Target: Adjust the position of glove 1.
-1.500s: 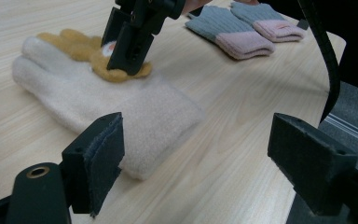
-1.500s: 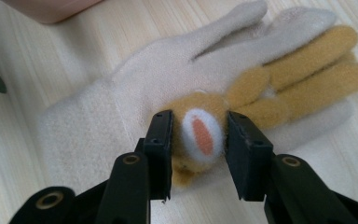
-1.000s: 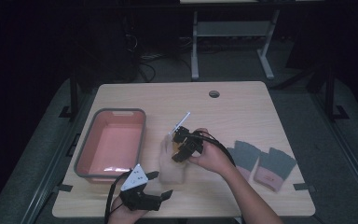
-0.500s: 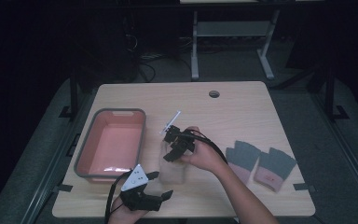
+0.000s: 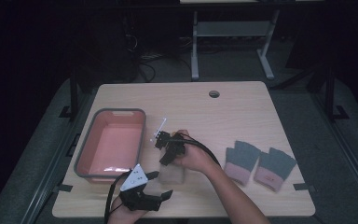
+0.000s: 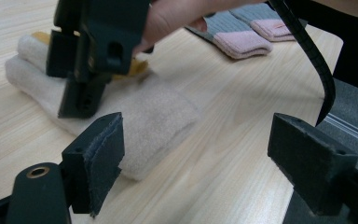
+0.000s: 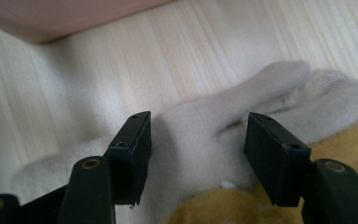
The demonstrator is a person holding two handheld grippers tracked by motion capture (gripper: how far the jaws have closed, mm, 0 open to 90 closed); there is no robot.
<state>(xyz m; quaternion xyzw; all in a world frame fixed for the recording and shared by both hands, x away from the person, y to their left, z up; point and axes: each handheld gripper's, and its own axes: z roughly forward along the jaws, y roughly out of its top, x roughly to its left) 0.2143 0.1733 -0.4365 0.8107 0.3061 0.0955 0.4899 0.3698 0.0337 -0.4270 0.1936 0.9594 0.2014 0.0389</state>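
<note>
Right gripper (image 5: 166, 148) is down over the cream glove (image 5: 171, 173), jaws apart and straddling one of its fingers, not yet pinched. The glove lies flat near the table's (image 5: 242, 107) front edge, just right of the bin (image 5: 87, 158). It looks soft, light and floppy, so pinch a thick fold. Left gripper (image 5: 156, 183) waits alongside, jaws wide.

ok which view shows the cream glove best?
Left gripper view: the cream glove lies nearly whole on the table, right gripper over it. Right gripper view shows its fingers close up between open jaws. High view shows a small patch beside the hand.
</note>
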